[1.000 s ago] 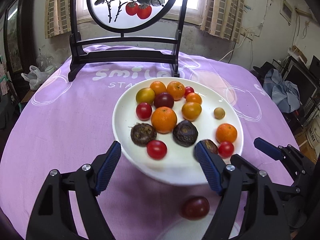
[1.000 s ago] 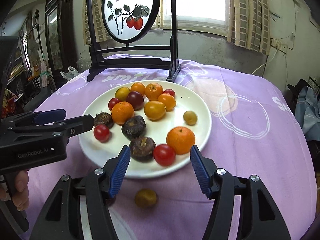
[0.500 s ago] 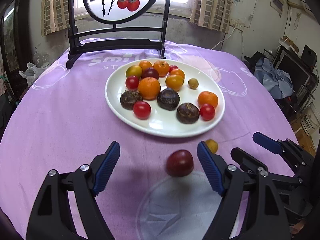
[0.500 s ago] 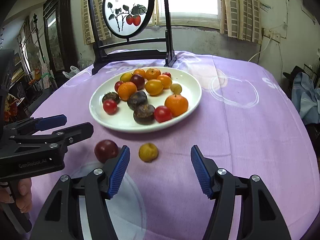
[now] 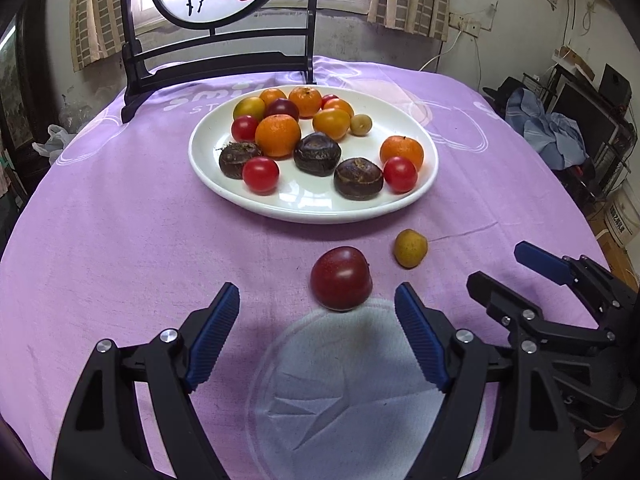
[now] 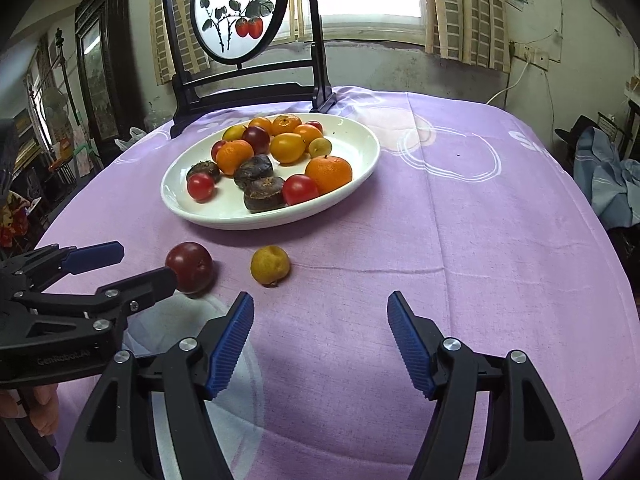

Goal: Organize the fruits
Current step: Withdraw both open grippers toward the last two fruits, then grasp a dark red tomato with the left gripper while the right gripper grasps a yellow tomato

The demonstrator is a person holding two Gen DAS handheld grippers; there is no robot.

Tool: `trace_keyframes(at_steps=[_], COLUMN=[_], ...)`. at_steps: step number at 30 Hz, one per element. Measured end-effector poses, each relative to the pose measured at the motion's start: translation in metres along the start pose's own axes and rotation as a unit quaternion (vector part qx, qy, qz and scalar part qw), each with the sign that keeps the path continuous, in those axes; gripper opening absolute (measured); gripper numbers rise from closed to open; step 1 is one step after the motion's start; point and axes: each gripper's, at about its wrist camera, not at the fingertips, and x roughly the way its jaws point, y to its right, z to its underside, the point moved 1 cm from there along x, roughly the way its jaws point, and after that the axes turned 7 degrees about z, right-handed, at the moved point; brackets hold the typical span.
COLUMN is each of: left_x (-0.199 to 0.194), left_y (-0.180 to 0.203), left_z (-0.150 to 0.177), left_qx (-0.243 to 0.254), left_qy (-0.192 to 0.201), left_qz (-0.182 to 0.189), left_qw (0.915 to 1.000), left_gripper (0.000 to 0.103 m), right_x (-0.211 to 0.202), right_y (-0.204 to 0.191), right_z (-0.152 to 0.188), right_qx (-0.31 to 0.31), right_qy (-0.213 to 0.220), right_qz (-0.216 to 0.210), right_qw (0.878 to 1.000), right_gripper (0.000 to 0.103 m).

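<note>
Both grippers have drawn back from the white plate since a second ago, so the two loose fruits now lie ahead of them on the purple-clothed worktop instead of under them. The left gripper has its jaws spread wide and empty, with the dark red plum just beyond and between the tips. The right gripper is likewise wide open and holds nothing; the small yellow fruit sits ahead of its left jaw.

My guess is the step in hand is gathering these strays onto the plate (most of the fruit is there already). Next the left gripper would need to ease forward and close around the plum.

The plum is smooth, round and glossy, likely to roll. The yellow fruit looks dull and slightly dimpled.
</note>
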Motion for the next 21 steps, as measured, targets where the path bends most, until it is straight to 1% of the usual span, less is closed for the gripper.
trace_keyframes(at_steps=[6, 9, 11, 12, 13, 14, 15, 16, 17, 21], left_x=[0.016, 0.026, 0.031, 0.033, 0.036, 0.038, 0.040, 0.041, 0.040, 0.035], left_y=[0.006, 0.007, 0.006, 0.005, 0.004, 0.004, 0.003, 0.004, 0.004, 0.004], left_z=[-0.001, -0.002, -0.003, -0.003, -0.004, -0.003, -0.003, -0.002, -0.002, 0.002], left_qx=[0.009, 0.014, 0.012, 0.011, 0.011, 0.011, 0.013, 0.013, 0.015, 0.028], left_qy=[-0.010, -0.016, -0.020, -0.021, -0.024, -0.026, -0.030, -0.032, -0.030, -0.028], left_qz=[0.000, -0.006, -0.008, -0.008, -0.007, -0.005, -0.001, 0.005, 0.008, -0.004], left_qw=[0.9999, 0.9998, 0.9997, 0.9997, 0.9996, 0.9996, 0.9995, 0.9994, 0.9994, 0.9992], left_gripper=[0.078, 0.078, 0.074, 0.070, 0.063, 0.059, 0.050, 0.044, 0.039, 0.038], right_x=[-0.005, -0.007, -0.008, -0.008, -0.008, -0.008, -0.007, -0.007, -0.006, -0.004], right_y=[0.004, 0.007, 0.007, 0.007, 0.007, 0.008, 0.008, 0.008, 0.008, 0.006], right_z=[-0.001, -0.002, -0.002, -0.002, -0.002, -0.002, -0.002, -0.002, -0.001, 0.000], right_qx=[-0.005, -0.002, -0.001, -0.001, -0.001, -0.001, -0.001, -0.001, -0.001, -0.002], right_qy=[0.007, 0.011, 0.012, 0.013, 0.013, 0.013, 0.012, 0.011, 0.010, 0.008], right_qz=[0.016, 0.014, 0.012, 0.011, 0.011, 0.011, 0.011, 0.011, 0.011, 0.012], right_qw=[1.000, 1.000, 1.000, 1.000, 1.000, 1.000, 1.000, 1.000, 1.000, 1.000], right_gripper=[0.070, 0.071, 0.071, 0.071, 0.071, 0.071, 0.071, 0.071, 0.071, 0.071])
